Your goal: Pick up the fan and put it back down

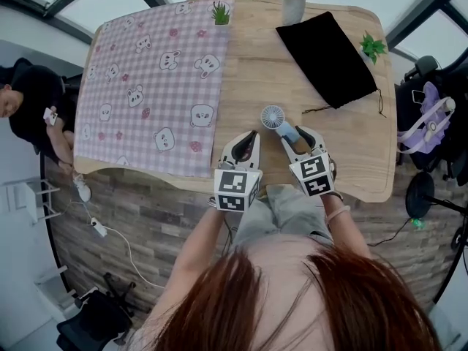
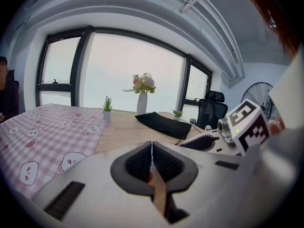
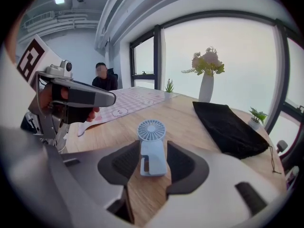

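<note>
A small light-blue hand fan (image 1: 273, 116) (image 3: 152, 146) points its round head away from me, over the wooden table (image 1: 256, 72). Its handle runs back between the pads of my right gripper (image 1: 295, 133) (image 3: 153, 158), which touch it on both sides, so that gripper is shut on it. Just to the left, my left gripper (image 1: 248, 139) (image 2: 152, 163) has its pads pressed together with nothing between them. It hangs above the table's near edge. The right gripper view shows the left gripper at its left side.
A pink checked cloth with bears (image 1: 153, 79) covers the table's left half. A black pouch (image 1: 329, 57) lies at the back right, beside a flower vase (image 1: 292, 6) and two small potted plants (image 1: 221, 13) (image 1: 373, 47). A person (image 1: 29, 101) sits at left.
</note>
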The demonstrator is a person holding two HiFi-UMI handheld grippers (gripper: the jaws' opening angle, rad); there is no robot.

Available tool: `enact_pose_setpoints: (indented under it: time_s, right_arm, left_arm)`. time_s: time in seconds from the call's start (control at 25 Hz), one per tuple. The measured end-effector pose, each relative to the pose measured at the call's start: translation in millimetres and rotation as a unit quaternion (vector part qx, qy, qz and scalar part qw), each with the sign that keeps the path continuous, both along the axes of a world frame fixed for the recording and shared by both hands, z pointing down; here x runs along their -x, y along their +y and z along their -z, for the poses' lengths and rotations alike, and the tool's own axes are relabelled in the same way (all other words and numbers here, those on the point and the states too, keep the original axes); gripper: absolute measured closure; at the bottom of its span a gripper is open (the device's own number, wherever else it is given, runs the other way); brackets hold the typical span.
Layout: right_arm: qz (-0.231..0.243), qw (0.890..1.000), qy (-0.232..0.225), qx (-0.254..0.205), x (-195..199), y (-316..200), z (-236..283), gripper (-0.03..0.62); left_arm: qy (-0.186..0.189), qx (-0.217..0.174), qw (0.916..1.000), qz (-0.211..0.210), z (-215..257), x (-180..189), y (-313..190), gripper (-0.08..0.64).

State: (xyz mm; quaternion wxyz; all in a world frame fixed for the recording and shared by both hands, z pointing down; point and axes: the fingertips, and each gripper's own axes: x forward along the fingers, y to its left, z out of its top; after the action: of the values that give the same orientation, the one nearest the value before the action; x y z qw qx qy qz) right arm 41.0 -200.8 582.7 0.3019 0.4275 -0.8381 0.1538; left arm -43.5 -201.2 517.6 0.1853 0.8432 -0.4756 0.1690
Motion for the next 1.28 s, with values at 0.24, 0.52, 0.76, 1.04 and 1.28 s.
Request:
enact_pose_setpoints:
  time_s: [0.24, 0.52, 0.76, 1.04, 1.28]
  right_arm:
    - [-0.016, 1.000, -0.014, -0.018, -3.4, 4.5, 20.5, 0.440]
    - [-0.028, 0.998, -0.033, -0.046, -6.0, 12.6, 47.5, 0.471]
    - [-0.037, 0.996, -0.042, -0.076, -7.5, 14.4, 70.7, 0.494]
    - [-0.047, 0.992, -0.056, -0.103, -9.3, 20.3, 98.1, 0.531]
    - [-0.048, 0.989, -0.065, -0.127, -8.3, 26.8, 121.4, 0.563]
  left_arm:
    - [0.003, -0.014, 0.9999, 0.000, 15.3, 0.3, 5.3, 0.547]
    - [0.008, -0.037, 0.9993, -0.001, 37.3, -1.5, 13.4, 0.547]
    - [0.007, -0.051, 0.9986, -0.004, 51.9, 0.9, 18.1, 0.547]
    - [0.009, -0.066, 0.9977, -0.004, 70.0, 2.2, 24.6, 0.548]
    - [0.014, -0.080, 0.9967, -0.002, 88.0, 3.3, 32.0, 0.547]
